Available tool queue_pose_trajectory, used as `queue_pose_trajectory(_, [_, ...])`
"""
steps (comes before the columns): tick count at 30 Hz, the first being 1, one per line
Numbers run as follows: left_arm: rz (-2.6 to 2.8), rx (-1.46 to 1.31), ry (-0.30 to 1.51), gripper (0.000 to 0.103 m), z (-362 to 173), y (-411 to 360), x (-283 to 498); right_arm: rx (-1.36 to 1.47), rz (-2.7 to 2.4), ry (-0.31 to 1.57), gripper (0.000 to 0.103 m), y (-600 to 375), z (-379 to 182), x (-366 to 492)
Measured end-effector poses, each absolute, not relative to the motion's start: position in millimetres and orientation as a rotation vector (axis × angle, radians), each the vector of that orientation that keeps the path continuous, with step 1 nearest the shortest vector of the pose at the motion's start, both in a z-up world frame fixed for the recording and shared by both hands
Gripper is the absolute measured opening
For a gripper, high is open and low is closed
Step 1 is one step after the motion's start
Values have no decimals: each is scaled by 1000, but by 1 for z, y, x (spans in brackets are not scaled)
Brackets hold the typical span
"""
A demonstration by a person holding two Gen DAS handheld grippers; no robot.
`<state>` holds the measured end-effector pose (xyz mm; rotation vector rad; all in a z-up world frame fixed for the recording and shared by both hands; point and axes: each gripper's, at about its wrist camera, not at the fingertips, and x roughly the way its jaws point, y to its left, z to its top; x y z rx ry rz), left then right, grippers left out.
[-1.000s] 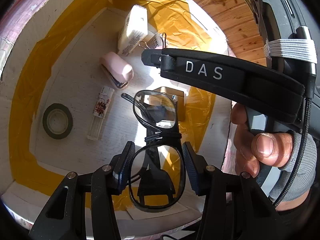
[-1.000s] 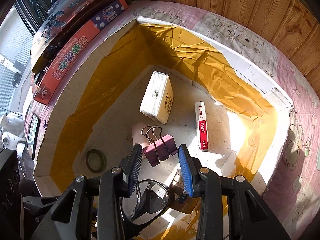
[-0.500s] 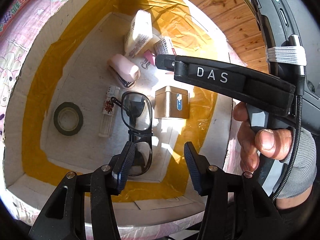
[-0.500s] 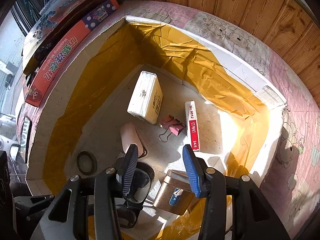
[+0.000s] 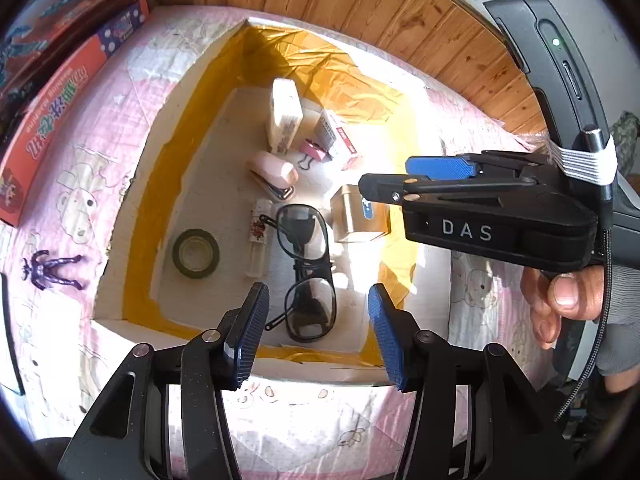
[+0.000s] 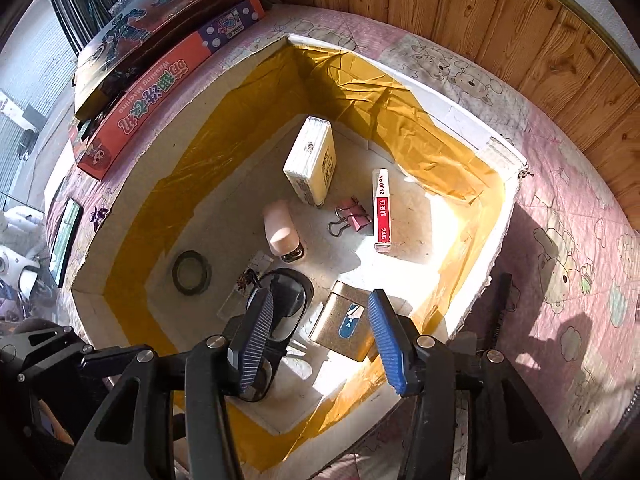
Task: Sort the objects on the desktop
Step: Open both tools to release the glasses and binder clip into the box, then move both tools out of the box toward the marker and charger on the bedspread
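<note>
1. Left wrist view: left gripper (image 5: 316, 330) jaws wide apart, empty, above foam box (image 5: 132, 184) near rim.
2. Glasses (image 5: 306, 276) on box floor, beside gold tin (image 5: 358, 220).
3. Right gripper (image 6: 320, 338) gaping, empty, over tin.

Pink bear-print cloth (image 6: 568, 248) under all — wood-panelled wall (image 6: 500, 12) behind (stacked printed boxes (image 6: 160, 56) at its left edge)

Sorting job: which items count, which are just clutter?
Job: box, glasses, tape roll, stapler, gold tin, binder clip, staple box, tissue pack.
Clutter: purple figurine, red carton.
</note>
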<state>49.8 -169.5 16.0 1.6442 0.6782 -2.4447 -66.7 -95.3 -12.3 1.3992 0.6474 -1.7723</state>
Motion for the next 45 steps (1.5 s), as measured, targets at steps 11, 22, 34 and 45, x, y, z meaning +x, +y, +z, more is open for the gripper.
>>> queue_pose_trajectory(11, [-2501, 1516, 430, 54, 47, -154, 79, 1195, -1824, 689, 56, -55, 26, -18])
queue_pose_trajectory(22, [-2589, 1322, 141, 54, 72, -113, 106, 996, -1923, 672, 58, -17, 48, 22])
queue_pose_trajectory(34, [-2667, 1287, 123, 54, 70, -75, 104, 917, -2020, 515, 61, 33, 45, 28])
queue_pose_trajectory(45, [-2741, 1400, 207, 54, 51, -30, 68, 968, -2118, 243, 61, 109, 23, 1])
